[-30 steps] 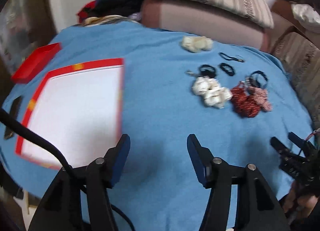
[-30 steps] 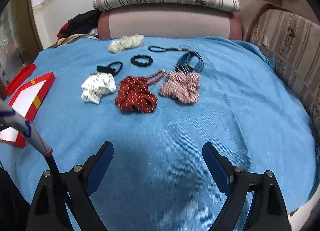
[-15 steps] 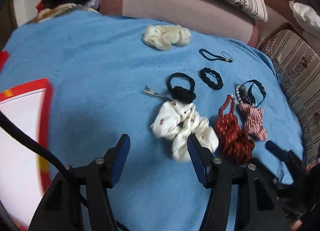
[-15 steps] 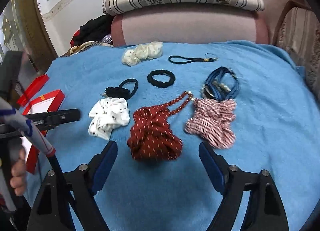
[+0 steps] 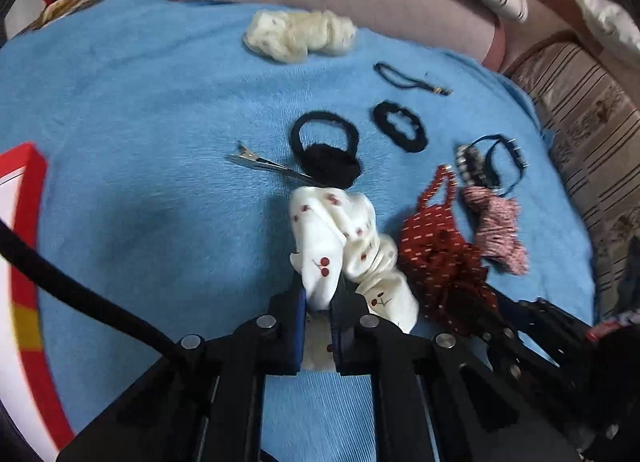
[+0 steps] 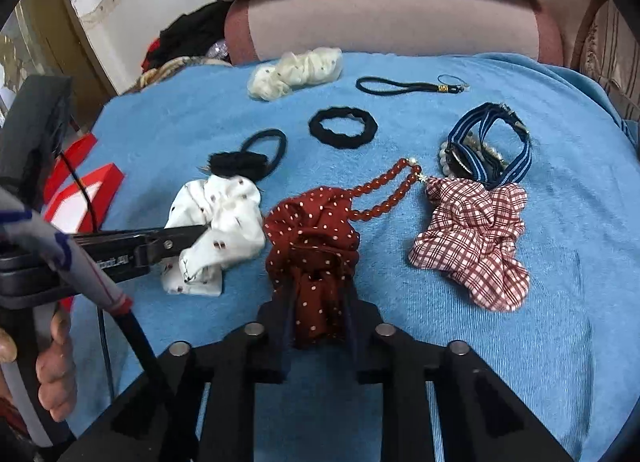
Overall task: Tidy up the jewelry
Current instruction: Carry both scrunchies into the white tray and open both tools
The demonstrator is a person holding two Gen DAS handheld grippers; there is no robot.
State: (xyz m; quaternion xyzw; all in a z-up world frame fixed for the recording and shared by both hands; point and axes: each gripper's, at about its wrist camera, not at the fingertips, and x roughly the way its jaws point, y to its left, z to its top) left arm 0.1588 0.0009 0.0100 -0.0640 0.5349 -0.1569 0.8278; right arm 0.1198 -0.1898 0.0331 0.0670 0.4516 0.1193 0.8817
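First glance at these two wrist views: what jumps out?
Both grippers are clamped on scrunchies at once: the left hand-held gripper pinches the white cherry-print scrunchie, and the right hand-held gripper pinches the dark red dotted scrunchie beside it. Both lie mid-way across the blue cloth, with a red plaid scrunchie to their right and black hair ties behind.
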